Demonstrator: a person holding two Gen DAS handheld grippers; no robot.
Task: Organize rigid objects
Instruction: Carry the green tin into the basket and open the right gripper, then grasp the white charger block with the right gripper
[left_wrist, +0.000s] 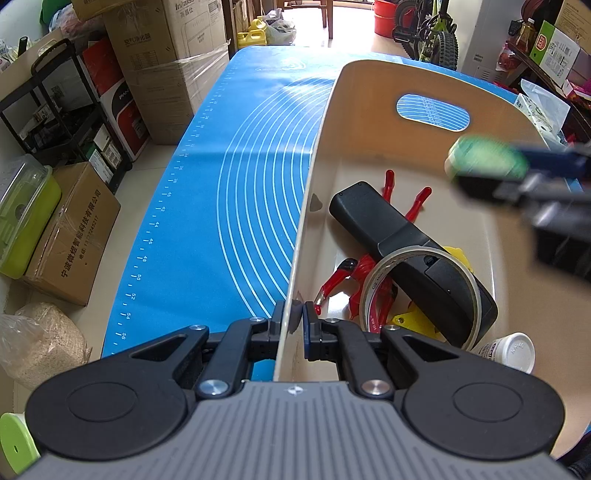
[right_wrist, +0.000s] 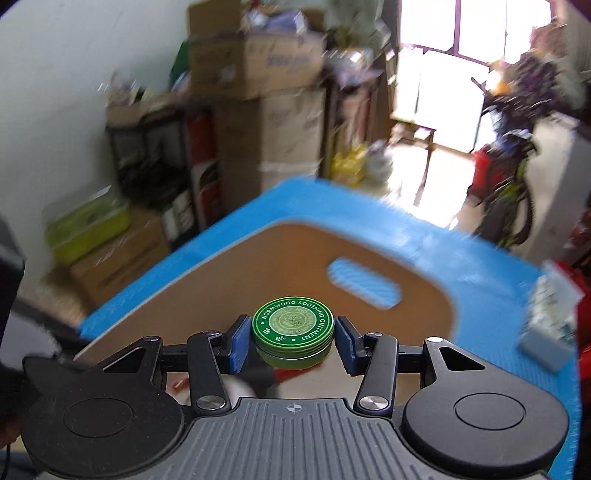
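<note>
While the left gripper (left_wrist: 294, 321) pinched the near left wall of the bin (left_wrist: 321, 122), its jaws were clenched on that thin edge, one finger outside over the blue mat (left_wrist: 229, 177) and one inside. The beige bin sat on the mat, with an oval handle cutout in its far wall.

Inside the bin lay a long black remote (left_wrist: 373, 218), slanting from the middle toward the near right corner. A clear tape roll (left_wrist: 421, 295) leaned over the remote's near end. Red-handled pliers (left_wrist: 354, 280) lay beneath them, and another pair of red handles (left_wrist: 406, 199) stuck out behind the remote. Yellow pieces (left_wrist: 406, 319) showed under the tape, too covered to identify. A small white-capped bottle (left_wrist: 511, 350) lay in the near right corner.

The right gripper (right_wrist: 293, 338) held a round green tin (right_wrist: 293, 330), its lid printed "Wormwood Soothing Ointment". Blue pads (right_wrist: 238, 343) pressed both sides of the tin. The tin hung in the air above the bin's open top, not touching anything inside. In the left wrist view it appeared as a blurred green shape at the right, above the bin's right side.

A white packet (right_wrist: 550, 325) lay on the mat right of the bin. Cardboard boxes (left_wrist: 162, 55) and a bicycle (left_wrist: 432, 33) stood beyond the mat.
</note>
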